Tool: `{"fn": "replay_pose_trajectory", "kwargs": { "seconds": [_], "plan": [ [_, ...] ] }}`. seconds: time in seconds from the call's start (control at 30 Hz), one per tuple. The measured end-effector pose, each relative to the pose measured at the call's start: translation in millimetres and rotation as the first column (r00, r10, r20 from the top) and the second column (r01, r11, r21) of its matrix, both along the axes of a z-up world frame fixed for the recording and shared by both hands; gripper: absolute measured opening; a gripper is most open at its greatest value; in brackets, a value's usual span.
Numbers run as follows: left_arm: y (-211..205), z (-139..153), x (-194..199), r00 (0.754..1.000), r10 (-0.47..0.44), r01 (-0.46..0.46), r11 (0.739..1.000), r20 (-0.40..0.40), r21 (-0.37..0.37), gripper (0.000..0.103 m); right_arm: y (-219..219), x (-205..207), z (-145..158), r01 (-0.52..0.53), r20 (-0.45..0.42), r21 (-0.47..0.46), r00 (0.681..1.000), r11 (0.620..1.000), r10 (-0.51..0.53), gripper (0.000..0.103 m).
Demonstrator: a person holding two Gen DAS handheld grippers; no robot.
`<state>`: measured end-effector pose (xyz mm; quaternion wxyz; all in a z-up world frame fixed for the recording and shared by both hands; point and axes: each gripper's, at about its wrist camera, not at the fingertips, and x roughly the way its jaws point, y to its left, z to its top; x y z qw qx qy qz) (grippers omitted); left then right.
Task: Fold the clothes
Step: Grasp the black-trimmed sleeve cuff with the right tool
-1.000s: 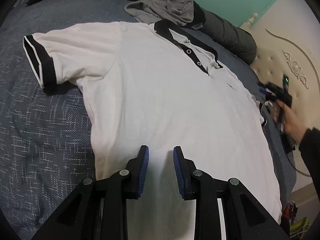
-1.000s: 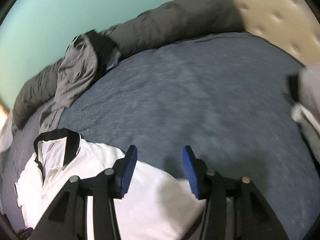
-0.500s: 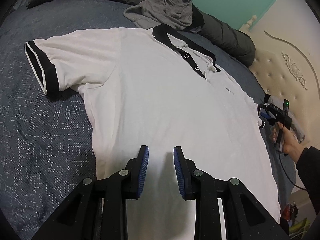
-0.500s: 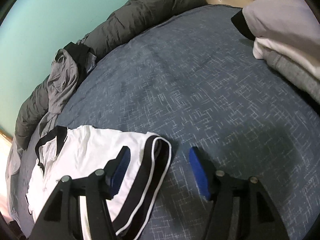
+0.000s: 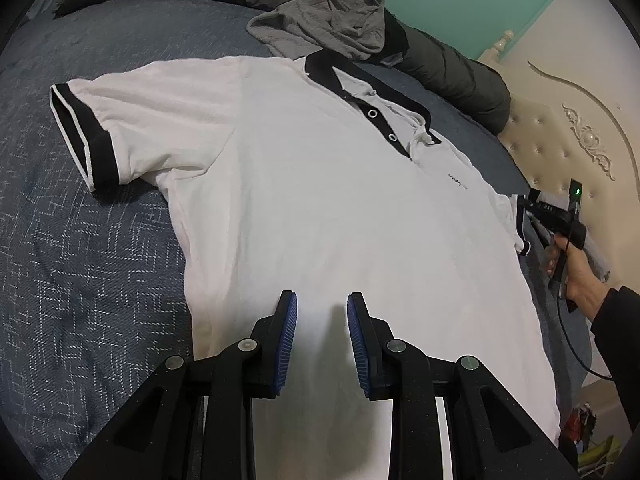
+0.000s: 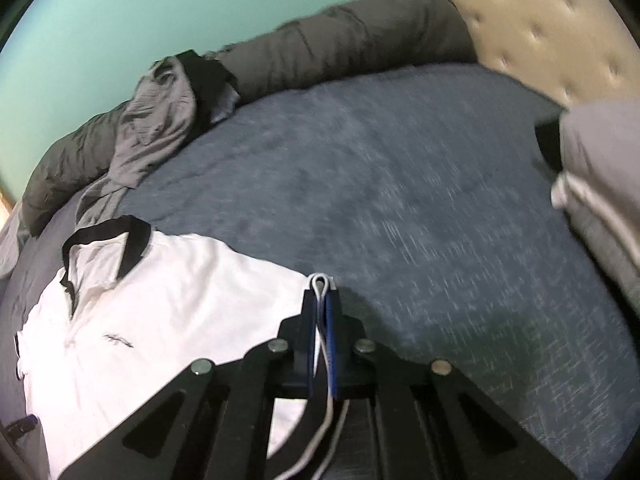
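A crumpled grey garment (image 5: 332,20) lies heaped at the far side of the bed (image 5: 80,240), partly draped over a long dark grey rolled duvet (image 6: 340,52) that runs along the teal wall (image 6: 120,20). A cream tufted headboard (image 5: 560,148) with carved scrollwork closes off the bed's end, and just in front of it sits a stack of folded clothes (image 6: 600,184), well apart from the shirt. The white polo shirt (image 5: 300,200), trimmed black at collar and cuffs, lies spread flat and face up on the blue patterned bedspread, its 1 visible sleeve stretched out to the side. The left claw (image 5: 322,340) hangs over the lower part of the shirt with its blue pads apart and nothing between them. The right claw (image 6: 322,320), held in a person's hand (image 5: 576,276) at the shirt's far edge, is clamped together on the black-and-white cuff of the other sleeve, a loop of the white trim poking out past the tips. That view is blurred.
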<state>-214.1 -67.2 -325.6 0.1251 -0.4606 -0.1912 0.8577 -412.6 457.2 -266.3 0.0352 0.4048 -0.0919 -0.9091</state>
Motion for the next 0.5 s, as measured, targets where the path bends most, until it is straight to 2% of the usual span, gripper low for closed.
{"fn": "replay_pose_trajectory", "kwargs": {
  "seconds": [0.17, 0.27, 0.33, 0.5],
  "plan": [
    [-1, 8, 1, 1.000, 0.001, -0.001, 1.000, -0.019, 0.012, 0.029, -31, 4, 29, -0.060, -0.033, 0.012, 0.998, 0.998, 0.060, 0.003],
    [-5, 11, 2, 1.000, 0.010, -0.010, 1.000, -0.024, 0.025, 0.029, -56, 5, 39, -0.064, -0.012, 0.005, 0.998, 0.998, 0.064, 0.003],
    [-5, 13, 3, 1.000, 0.007, -0.006, 0.999, -0.028, 0.035, 0.029, -78, 1, 41, -0.081, -0.004, 0.018, 0.997, 0.997, 0.081, 0.003],
    [-7, 18, 4, 0.999, 0.012, -0.010, 0.999, -0.037, 0.051, 0.029, -136, -4, 34, -0.161, 0.031, -0.018, 0.986, 0.987, 0.161, 0.003]
  ]
}}
